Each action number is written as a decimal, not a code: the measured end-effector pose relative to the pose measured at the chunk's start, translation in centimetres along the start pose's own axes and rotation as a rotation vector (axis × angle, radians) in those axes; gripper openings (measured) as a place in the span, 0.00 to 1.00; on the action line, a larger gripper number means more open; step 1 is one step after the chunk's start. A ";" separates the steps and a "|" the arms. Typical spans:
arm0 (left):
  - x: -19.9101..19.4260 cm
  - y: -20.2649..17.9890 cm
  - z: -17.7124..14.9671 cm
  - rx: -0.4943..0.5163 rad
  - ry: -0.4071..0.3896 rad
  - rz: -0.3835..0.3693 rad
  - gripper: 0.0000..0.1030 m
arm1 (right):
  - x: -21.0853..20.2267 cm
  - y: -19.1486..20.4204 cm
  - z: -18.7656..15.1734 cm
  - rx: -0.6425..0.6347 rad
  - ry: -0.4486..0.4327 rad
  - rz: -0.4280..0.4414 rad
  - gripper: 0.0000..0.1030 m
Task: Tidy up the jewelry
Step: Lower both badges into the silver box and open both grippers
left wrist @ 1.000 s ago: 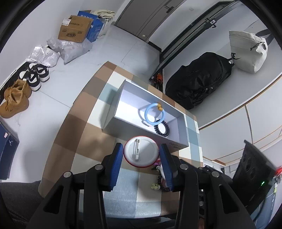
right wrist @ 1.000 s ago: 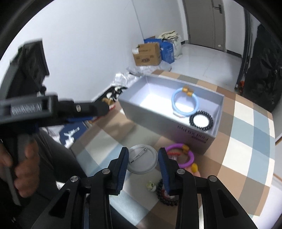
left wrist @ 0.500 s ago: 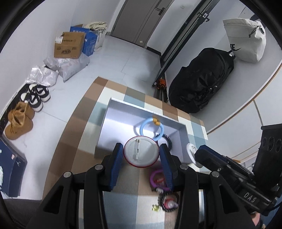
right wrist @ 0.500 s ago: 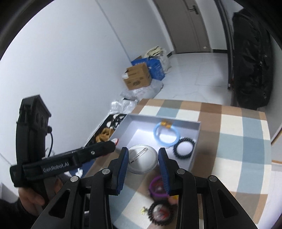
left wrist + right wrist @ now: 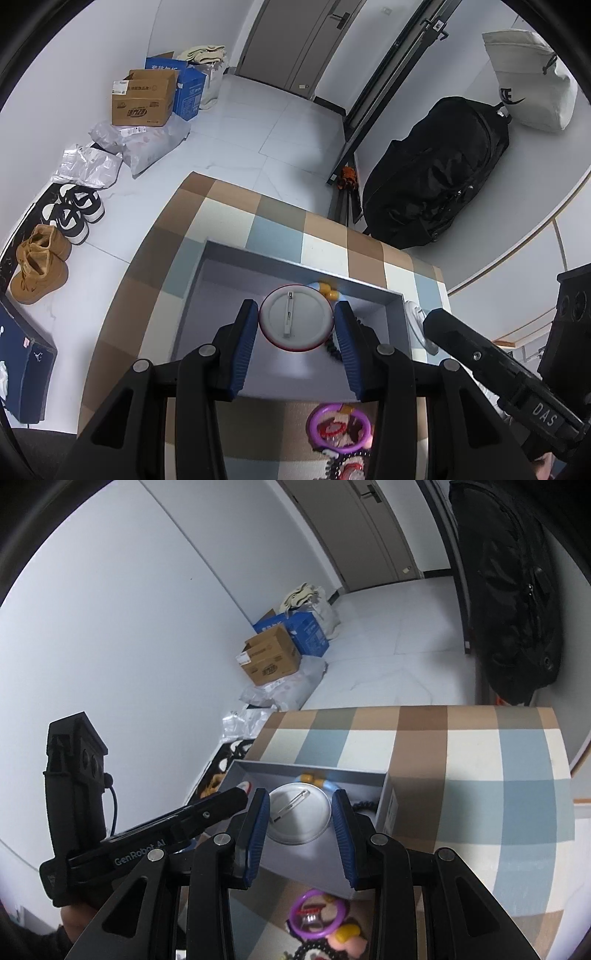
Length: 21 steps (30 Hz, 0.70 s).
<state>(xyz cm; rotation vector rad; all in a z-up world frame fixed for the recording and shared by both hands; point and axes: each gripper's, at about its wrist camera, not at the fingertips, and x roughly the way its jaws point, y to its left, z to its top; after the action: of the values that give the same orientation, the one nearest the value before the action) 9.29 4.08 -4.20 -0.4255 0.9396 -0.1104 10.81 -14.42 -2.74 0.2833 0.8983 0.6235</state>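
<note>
My left gripper is shut on a round red-rimmed pin badge, pin side up, held over the open grey box. My right gripper is shut on a white pin badge, held over the same box. The box holds a light blue bracelet with orange beads and a black bead bracelet, both mostly hidden. A purple ring bracelet and a dark bead bracelet lie on the checked tablecloth in front of the box. The right gripper's body also shows in the left wrist view.
The checked table ends at a white floor. Cardboard and blue boxes, shoes and plastic bags lie at left. A black bag leans on the far wall. A small doll figure lies by the purple bracelet.
Both grippers have lifted their badges from the tablecloth and moved forward over the box. The loose bracelets now lie behind the fingertips.
</note>
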 end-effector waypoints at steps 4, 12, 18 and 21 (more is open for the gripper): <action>0.7 -0.5 0.4 0.009 0.004 0.007 0.36 | 0.5 -0.5 0.1 0.015 0.011 0.005 0.32; 2.1 -0.3 0.6 -0.002 0.035 0.019 0.36 | 1.3 -1.8 0.2 0.060 0.050 -0.003 0.33; 2.4 -0.1 1.0 -0.043 0.055 -0.046 0.40 | 1.5 -1.9 0.3 0.071 0.045 -0.016 0.35; 2.2 -0.4 0.9 -0.045 0.054 -0.049 0.56 | 1.1 -2.2 0.4 0.089 0.026 -0.007 0.43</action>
<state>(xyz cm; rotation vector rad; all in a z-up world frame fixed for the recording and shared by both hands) 11.38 3.43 -5.26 -0.4891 0.9866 -0.1468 12.53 -15.44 -4.26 0.3525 0.9527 0.5831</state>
